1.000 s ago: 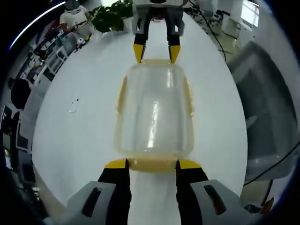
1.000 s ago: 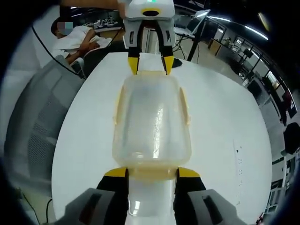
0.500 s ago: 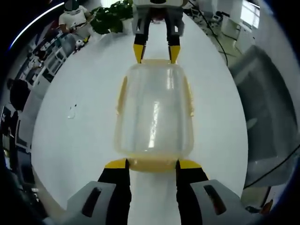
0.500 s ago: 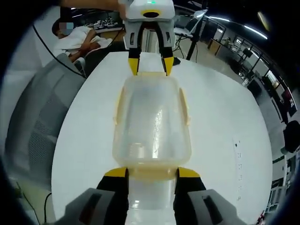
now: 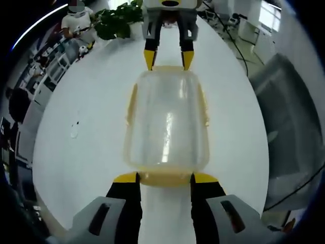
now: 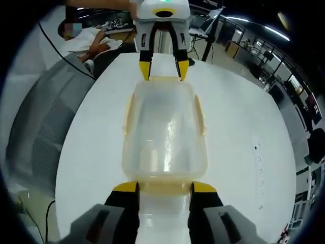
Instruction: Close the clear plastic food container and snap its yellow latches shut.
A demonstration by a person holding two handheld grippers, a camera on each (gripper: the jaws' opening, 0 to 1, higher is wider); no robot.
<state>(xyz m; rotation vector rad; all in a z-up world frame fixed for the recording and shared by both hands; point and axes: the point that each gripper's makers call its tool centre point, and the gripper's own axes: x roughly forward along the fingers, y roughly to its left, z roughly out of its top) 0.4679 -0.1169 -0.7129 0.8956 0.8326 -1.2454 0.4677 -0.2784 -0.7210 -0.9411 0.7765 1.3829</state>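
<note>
Clear plastic food container [image 5: 166, 122] with a rounded rectangular lid sits in the middle of the round white worktop [image 5: 91, 127], and we see it lengthwise between our two tools. In the left gripper view, the left tool [image 5: 165, 178] rises from the bottom with its two yellow-tipped black jaws spread apart, one on either side of the yellow latch [image 5: 165, 178] at the container's near end, the tips level with the latch. At the far end, the right tool [image 5: 168, 58] comes in from the top of that view, its yellow tips spread to either side of the far rim; we cannot tell whether they touch it. Pale yellow side latches [image 5: 131, 104] run along both long edges of the lid.

In the right gripper view, we see the same arrangement from the other end: the right tool [image 6: 165, 187] has its jaws parted around the near yellow latch [image 6: 165, 185] of the container [image 6: 163, 129], and the left tool [image 6: 163, 70] stands opposite, tips apart at the far rim. The worktop [image 6: 238, 147] is bare white around the box.

A grey mesh office chair [image 6: 35, 137] stands beside the worktop, a green leafy plant [image 5: 118, 20] sits at its far edge, and a person in white [image 6: 84, 40] sits beyond it.
</note>
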